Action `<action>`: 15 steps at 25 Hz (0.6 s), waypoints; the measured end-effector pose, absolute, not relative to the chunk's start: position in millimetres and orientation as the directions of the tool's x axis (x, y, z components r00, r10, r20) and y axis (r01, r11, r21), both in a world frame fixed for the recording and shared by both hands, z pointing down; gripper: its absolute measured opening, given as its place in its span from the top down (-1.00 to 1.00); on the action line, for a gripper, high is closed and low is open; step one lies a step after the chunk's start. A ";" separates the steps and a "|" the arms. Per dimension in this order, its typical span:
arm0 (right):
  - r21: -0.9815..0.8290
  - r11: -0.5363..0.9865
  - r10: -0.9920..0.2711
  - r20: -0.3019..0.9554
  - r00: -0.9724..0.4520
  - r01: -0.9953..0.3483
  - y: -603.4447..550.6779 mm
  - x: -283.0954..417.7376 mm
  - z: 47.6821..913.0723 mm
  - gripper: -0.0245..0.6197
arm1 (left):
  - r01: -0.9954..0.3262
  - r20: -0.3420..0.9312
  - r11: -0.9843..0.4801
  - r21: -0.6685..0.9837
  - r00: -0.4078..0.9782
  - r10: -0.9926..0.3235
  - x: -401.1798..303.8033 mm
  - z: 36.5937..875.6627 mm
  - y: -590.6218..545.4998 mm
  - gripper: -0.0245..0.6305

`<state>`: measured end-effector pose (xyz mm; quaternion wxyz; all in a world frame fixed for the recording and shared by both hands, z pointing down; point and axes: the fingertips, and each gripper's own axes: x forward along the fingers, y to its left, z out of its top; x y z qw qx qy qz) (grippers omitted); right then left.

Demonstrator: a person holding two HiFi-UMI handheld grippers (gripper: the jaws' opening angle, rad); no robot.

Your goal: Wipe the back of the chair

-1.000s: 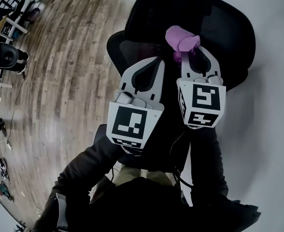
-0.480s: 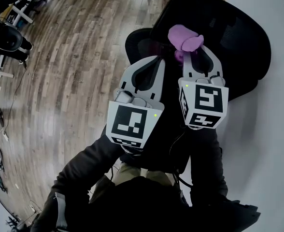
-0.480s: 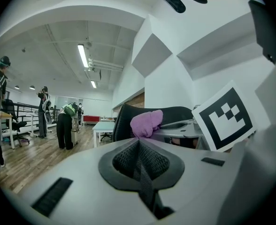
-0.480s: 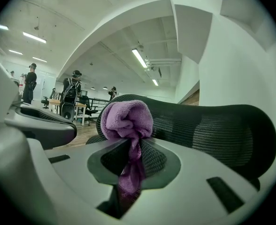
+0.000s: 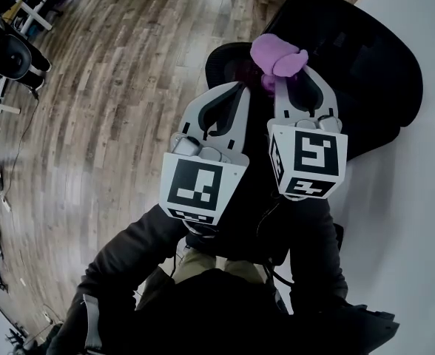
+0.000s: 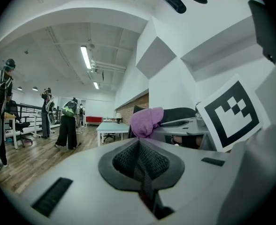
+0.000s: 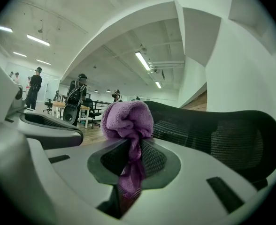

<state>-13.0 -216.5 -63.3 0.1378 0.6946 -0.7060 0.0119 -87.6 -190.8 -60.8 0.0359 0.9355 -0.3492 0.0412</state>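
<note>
- The right gripper (image 7: 131,149) is clamped on a purple cloth (image 7: 127,118). A thin tail of cloth runs down between the jaws, and the rest bunches into a ball above their tips.
- In the head view, the right gripper (image 5: 297,80) points up the frame with the cloth (image 5: 277,52) at its tip, lying over the dark mesh of the chair back (image 5: 358,58).
- From the right gripper view, the chair back (image 7: 213,130) curves behind the cloth and off to its right. Whether the cloth touches the mesh cannot be told.
- The left gripper (image 6: 140,161) has its jaws together with nothing between them.
- In the head view, the left gripper (image 5: 232,98) sits just beside the right one, angled toward the chair's left edge.
- The person's dark sleeves (image 5: 129,265) run from both grippers toward the bottom of the frame.
- A wood floor (image 5: 114,87) spreads out to the left of the chair, and a pale white surface (image 5: 417,198) fills the right side.
- Well away on the left stands another dark chair (image 5: 10,54).
- The left gripper view shows a white bench (image 6: 112,127) and several standing people (image 6: 67,123) far off.
- Nothing stands between the cloth and the chair back.
</note>
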 end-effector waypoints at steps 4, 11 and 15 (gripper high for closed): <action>0.175 0.049 -0.980 0.201 -0.013 -0.983 -218.9 -24.6 -65.7 0.74 | -0.662 0.098 -0.749 0.031 0.747 -0.657 -95.0 -61.5 -193.2 0.90; 0.175 0.074 -0.984 0.170 -0.044 -0.982 -225.9 -45.8 -65.0 0.74 | -0.677 0.097 -0.735 0.040 0.735 -0.672 -108.9 -55.3 -198.2 0.90; 0.157 0.077 -0.985 0.165 -0.051 -0.985 -226.9 -51.6 -70.6 0.74 | -0.679 0.106 -0.733 0.037 0.732 -0.673 -114.0 -59.4 -199.3 0.90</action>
